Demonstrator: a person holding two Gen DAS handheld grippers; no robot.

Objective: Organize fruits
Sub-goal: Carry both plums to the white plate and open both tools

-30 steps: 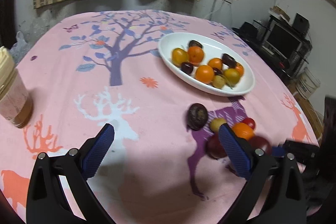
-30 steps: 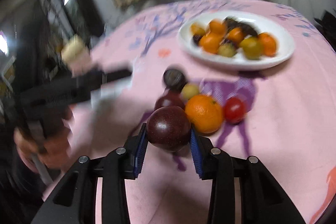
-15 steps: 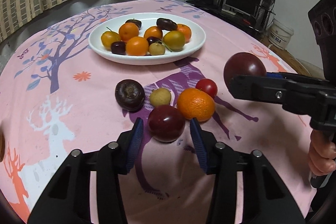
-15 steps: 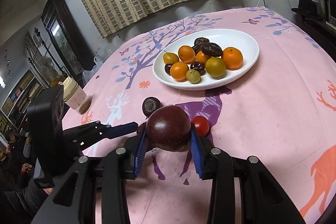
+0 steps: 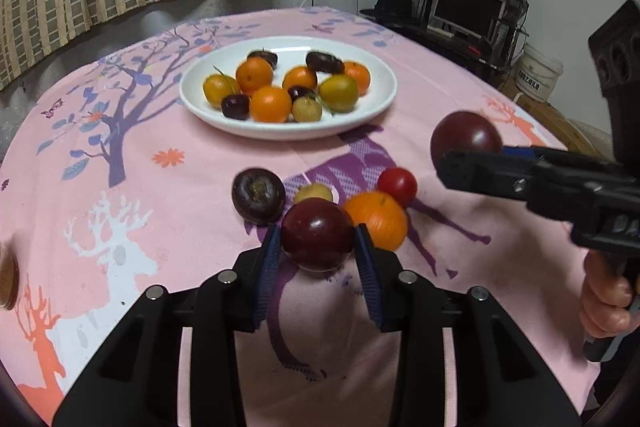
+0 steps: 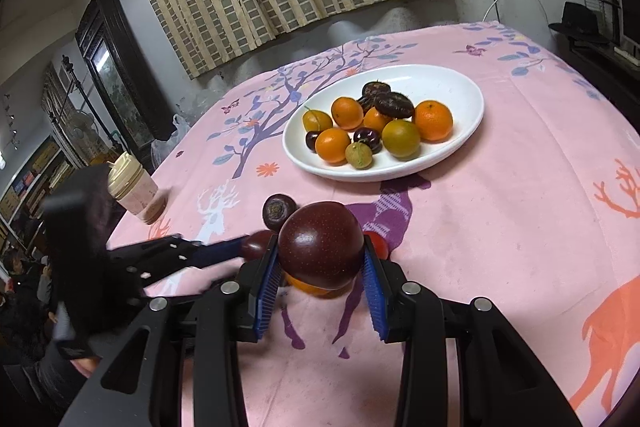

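Note:
My left gripper (image 5: 317, 250) is shut on a dark red plum (image 5: 317, 233) low over the pink cloth. My right gripper (image 6: 321, 264) is shut on a larger dark red passion fruit (image 6: 321, 243), held above the table; it also shows in the left wrist view (image 5: 466, 135). Loose on the cloth lie a dark purple fruit (image 5: 258, 195), a small yellow-green fruit (image 5: 313, 192), an orange (image 5: 378, 219) and a red tomato (image 5: 397, 184). A white oval plate (image 5: 372, 107) behind them holds several oranges and dark fruits; it also shows in the right wrist view (image 6: 468, 95).
A jar with a cream lid (image 6: 134, 187) stands near the table's left edge. The round table's pink printed cloth (image 6: 520, 211) drops off at the right. A desk with a monitor (image 5: 468, 9) and a white bucket (image 5: 538, 75) stand beyond.
My left gripper swung toward the loose fruit pile and closed its open jaws on the plum. My right gripper, holding the passion fruit, lifted away from the pile.

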